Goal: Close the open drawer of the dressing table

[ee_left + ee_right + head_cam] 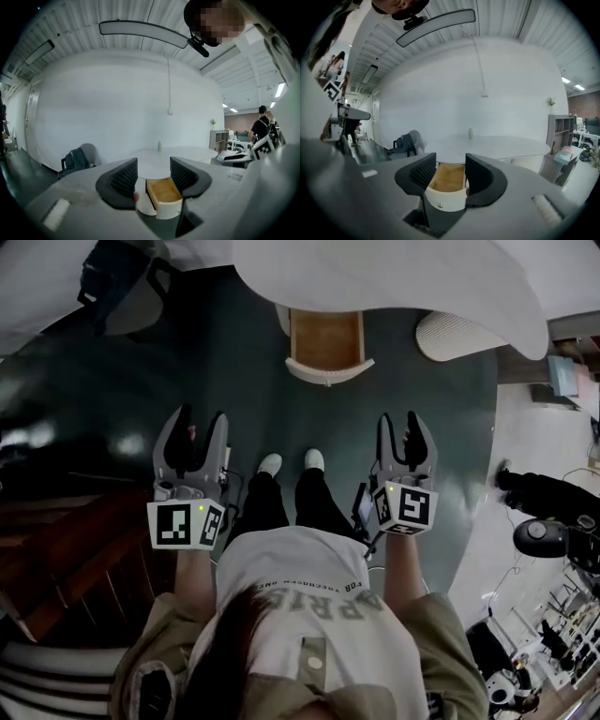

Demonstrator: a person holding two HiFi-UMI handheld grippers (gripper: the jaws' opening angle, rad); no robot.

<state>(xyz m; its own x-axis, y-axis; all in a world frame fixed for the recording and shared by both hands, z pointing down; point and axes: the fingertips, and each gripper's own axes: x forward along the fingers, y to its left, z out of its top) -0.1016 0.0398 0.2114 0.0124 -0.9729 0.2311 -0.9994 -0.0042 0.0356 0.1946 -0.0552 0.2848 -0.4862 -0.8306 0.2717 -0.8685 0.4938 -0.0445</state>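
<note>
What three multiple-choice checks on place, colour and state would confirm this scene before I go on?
1. The drawer is: A) under the table edge, ahead of the shoes; B) on the tabletop; C) behind the shoes.
2. Its inside is: A) blue; B) wood-brown; C) black.
3. The drawer stands: A) shut; B) pulled out; C) lifted out.
Answers: 1 A, it juts from beneath the white top; 2 B, tan lining shows; 3 B, its open box is exposed.

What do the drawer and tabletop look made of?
The drawer is tan and matte inside, which suggests bare wood or veneer. Its curved front is smooth white, likely painted or laminated. The tabletop has the same smooth white finish, but its core material is unclear.
</note>
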